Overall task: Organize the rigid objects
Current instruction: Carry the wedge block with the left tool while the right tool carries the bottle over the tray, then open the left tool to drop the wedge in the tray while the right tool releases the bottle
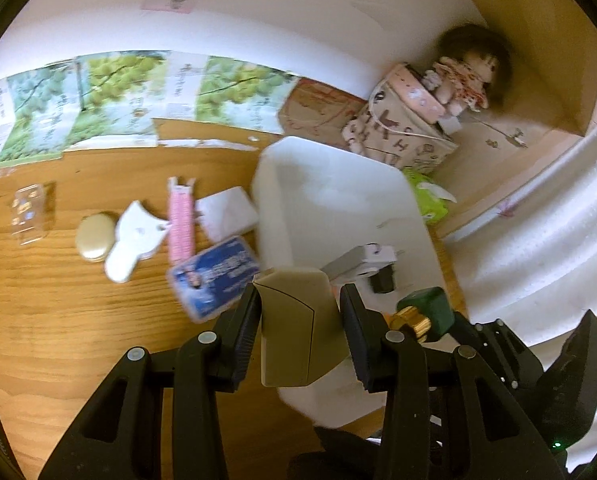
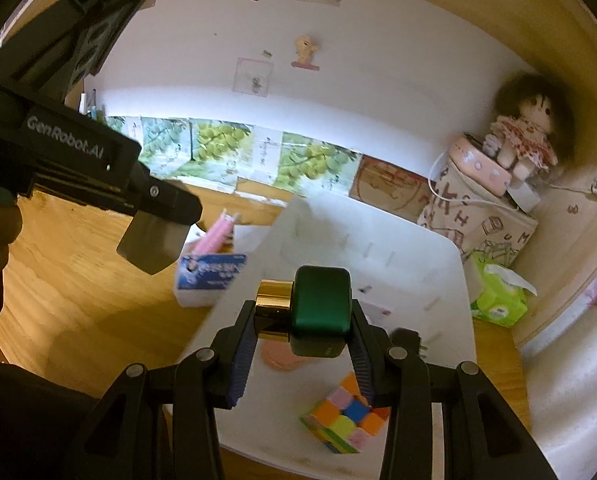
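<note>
My left gripper is shut on a beige box, held above the near left edge of the white tray. It shows in the right wrist view as well. My right gripper is shut on a green bottle with a gold cap, held over the tray; the bottle also shows in the left wrist view. In the tray lie a colourful cube, a pink round item, a black plug and a white plug.
On the wooden table left of the tray lie a blue-labelled box, a white square pad, a pink comb, a white cat-shaped item, a beige oval case and a clear case. A patterned bag, doll and green tissue pack stand at the back right.
</note>
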### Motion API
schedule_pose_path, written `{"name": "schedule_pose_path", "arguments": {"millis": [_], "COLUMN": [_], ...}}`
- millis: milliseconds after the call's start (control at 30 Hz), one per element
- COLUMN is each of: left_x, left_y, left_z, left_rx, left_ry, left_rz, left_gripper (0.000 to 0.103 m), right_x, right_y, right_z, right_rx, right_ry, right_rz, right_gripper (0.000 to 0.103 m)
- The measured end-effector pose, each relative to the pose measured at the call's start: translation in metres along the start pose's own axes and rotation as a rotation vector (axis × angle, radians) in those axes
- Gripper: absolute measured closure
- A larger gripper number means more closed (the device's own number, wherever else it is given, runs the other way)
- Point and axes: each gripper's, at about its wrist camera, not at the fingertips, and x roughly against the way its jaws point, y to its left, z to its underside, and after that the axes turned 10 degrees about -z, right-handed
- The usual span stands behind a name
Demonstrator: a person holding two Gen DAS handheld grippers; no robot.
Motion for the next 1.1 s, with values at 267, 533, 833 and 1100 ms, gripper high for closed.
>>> {"name": "schedule_pose_path", "arguments": {"millis": [267, 533, 833, 1100], "left_x": [-0.017, -0.027, -0.022, -0.017], "left_y": [-0.042, -0.073, -0.086, -0.07], "left_z": [0.0, 0.002, 0.003, 0.001], "left_rx": [-0.05, -0.134, -0.18, -0.113], "left_ry": [-0.016, -0.046, -0.087, -0.125], "left_rz": [0.034, 0.015, -0.007, -0.065], "left_gripper": [0.059, 0.059, 0.058, 0.03], "right_x": [-0.003, -0.01, -0.009, -0.013], "right_y": [-0.034, -0.057, -0.072, -0.074], "right_z": [0.011, 0.014, 0.007, 0.01], "right_rx": [0.01, 0.03, 0.04, 0.011], "right_ry": [0.035, 0.054, 0.013, 0.041], "right_rz": [0.006, 0.007, 0.008, -0.014], "right_gripper": [0.06, 0.06, 0.057, 0.039]}}
